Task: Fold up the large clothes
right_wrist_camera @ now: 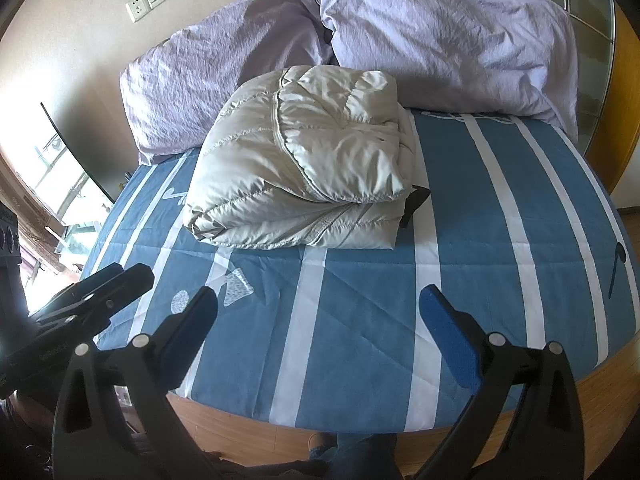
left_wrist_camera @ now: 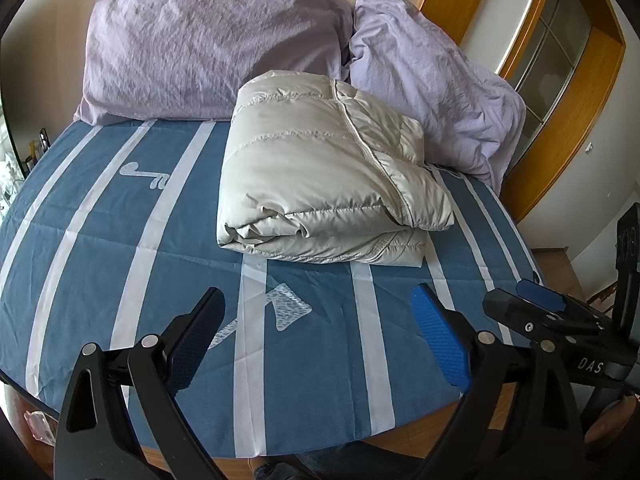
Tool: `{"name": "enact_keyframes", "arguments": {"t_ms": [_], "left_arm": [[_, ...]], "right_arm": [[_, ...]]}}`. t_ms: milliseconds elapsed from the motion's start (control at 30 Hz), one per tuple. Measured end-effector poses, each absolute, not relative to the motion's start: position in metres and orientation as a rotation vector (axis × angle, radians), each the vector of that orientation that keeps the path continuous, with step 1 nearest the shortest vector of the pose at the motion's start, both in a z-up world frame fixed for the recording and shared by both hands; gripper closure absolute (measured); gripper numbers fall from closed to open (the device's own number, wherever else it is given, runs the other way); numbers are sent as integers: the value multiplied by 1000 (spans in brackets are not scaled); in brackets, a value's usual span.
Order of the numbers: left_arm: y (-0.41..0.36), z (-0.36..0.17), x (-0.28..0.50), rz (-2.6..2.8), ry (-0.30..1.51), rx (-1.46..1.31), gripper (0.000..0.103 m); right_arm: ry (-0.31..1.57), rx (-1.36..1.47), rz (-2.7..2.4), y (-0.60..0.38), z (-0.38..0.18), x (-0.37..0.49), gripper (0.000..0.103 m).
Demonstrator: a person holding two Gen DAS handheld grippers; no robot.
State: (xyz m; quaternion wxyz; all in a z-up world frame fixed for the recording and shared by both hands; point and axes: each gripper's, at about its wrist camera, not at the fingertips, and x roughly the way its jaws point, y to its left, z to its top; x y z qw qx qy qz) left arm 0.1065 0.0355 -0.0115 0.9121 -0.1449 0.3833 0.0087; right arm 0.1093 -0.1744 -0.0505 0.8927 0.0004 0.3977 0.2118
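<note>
A cream quilted down jacket (left_wrist_camera: 320, 176) lies folded into a thick bundle on the blue striped bed (left_wrist_camera: 120, 248), near the pillows. It also shows in the right wrist view (right_wrist_camera: 304, 176), with a dark bit sticking out at its right edge. My left gripper (left_wrist_camera: 320, 320) is open and empty, held over the bed's near edge, short of the jacket. My right gripper (right_wrist_camera: 320, 320) is open and empty, also over the near edge. The right gripper's body shows at the right of the left wrist view (left_wrist_camera: 552, 316).
Two lilac pillows (left_wrist_camera: 208, 48) (left_wrist_camera: 432, 84) lean against the wall behind the jacket. A wooden-framed glass door (left_wrist_camera: 560, 60) stands at the right. The bed's wooden edge (right_wrist_camera: 600, 392) runs below the grippers. A window (right_wrist_camera: 52, 184) is at the left.
</note>
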Motion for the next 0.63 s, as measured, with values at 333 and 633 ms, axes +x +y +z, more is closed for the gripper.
{"name": "enact_keyframes", "arguments": {"t_ms": [333, 633], "left_arm": [[35, -12, 106, 18, 791, -300, 8], [35, -12, 107, 18, 792, -299, 8]], "right_arm": [[824, 3, 436, -173, -50, 109, 2], [823, 2, 437, -174, -50, 109, 2]]}}
